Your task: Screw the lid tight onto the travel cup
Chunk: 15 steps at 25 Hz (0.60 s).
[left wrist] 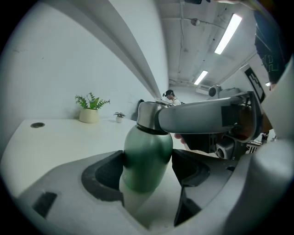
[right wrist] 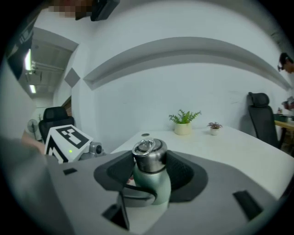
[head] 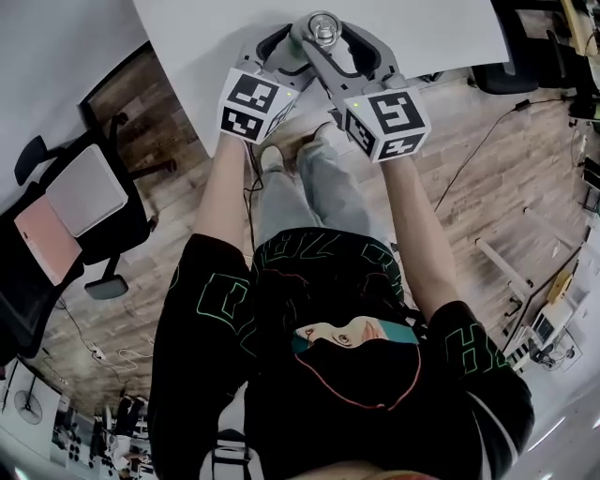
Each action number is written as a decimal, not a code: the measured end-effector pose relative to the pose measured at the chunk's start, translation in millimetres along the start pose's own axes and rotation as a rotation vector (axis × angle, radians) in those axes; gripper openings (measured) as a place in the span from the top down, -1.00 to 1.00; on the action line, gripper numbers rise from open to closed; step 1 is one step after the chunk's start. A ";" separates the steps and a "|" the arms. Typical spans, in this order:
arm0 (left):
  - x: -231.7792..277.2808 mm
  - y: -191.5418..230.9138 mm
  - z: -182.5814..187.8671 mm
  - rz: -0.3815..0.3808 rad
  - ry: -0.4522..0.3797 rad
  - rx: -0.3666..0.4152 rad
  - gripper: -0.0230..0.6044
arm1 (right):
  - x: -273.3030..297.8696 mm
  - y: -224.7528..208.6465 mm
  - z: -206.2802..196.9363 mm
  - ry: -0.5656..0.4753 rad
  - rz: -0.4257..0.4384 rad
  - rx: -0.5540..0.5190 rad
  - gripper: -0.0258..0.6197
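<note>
A green travel cup (left wrist: 147, 156) stands on the white table (head: 206, 47) near its front edge. Its steel lid (right wrist: 149, 153), with a ring on top, sits on the cup's neck. My left gripper (left wrist: 148, 165) is shut on the cup's green body, one pad pressing each side. My right gripper (right wrist: 150, 163) reaches in from the other side at lid height, and its dark pads sit against both sides of the lid. In the head view both grippers meet around the lid (head: 323, 28), left gripper (head: 305, 52) and right gripper (head: 339, 47).
Two small potted plants (right wrist: 183, 120) stand far back on the table, near a round cable hole (left wrist: 37, 125). A black office chair (head: 75, 216) stands on the wood floor to my left, another chair (right wrist: 259, 114) beyond the table's far end.
</note>
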<state>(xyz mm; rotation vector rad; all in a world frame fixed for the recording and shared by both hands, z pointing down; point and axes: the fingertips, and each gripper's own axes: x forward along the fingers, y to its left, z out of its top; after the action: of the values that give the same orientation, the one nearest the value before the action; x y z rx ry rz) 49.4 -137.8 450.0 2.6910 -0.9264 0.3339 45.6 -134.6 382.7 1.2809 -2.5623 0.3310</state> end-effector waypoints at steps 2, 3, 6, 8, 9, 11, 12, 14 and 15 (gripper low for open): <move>1.2 -0.6 -0.2 0.005 0.004 0.000 -0.17 | -1.0 -1.9 -0.6 -0.012 -0.105 0.034 0.22; 1.7 -0.9 0.0 0.008 0.005 0.000 -0.17 | -1.7 -2.8 -0.7 -0.019 -0.156 0.049 0.22; 2.7 -2.3 1.4 0.013 0.005 -0.003 -0.17 | -2.8 -4.2 -0.5 -0.030 -0.275 0.082 0.22; 2.4 -3.0 0.4 0.010 0.012 -0.009 -0.17 | -2.0 -3.5 -1.2 -0.021 -0.306 0.091 0.22; 2.1 -2.6 -0.5 0.010 0.015 -0.011 -0.17 | -1.0 -2.4 -1.6 -0.013 -0.301 0.086 0.22; 0.9 -0.6 -1.9 0.013 0.019 -0.013 -0.16 | 0.8 0.2 -2.2 0.001 -0.257 0.064 0.21; 0.7 0.3 -1.9 0.018 0.019 -0.011 -0.16 | 1.0 0.6 -2.3 0.006 -0.225 0.058 0.21; 1.4 -0.4 -1.7 0.019 0.024 -0.002 -0.16 | -0.3 -1.3 -2.8 0.015 -0.162 0.062 0.21; 1.8 -1.0 -1.9 0.018 0.027 0.003 -0.15 | -1.0 -2.5 -3.0 0.018 -0.129 0.064 0.21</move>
<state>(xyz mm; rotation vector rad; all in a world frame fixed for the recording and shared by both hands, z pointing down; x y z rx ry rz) 51.2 -137.4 452.2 2.6756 -0.9437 0.3744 48.6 -134.4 385.4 1.4507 -2.4585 0.3990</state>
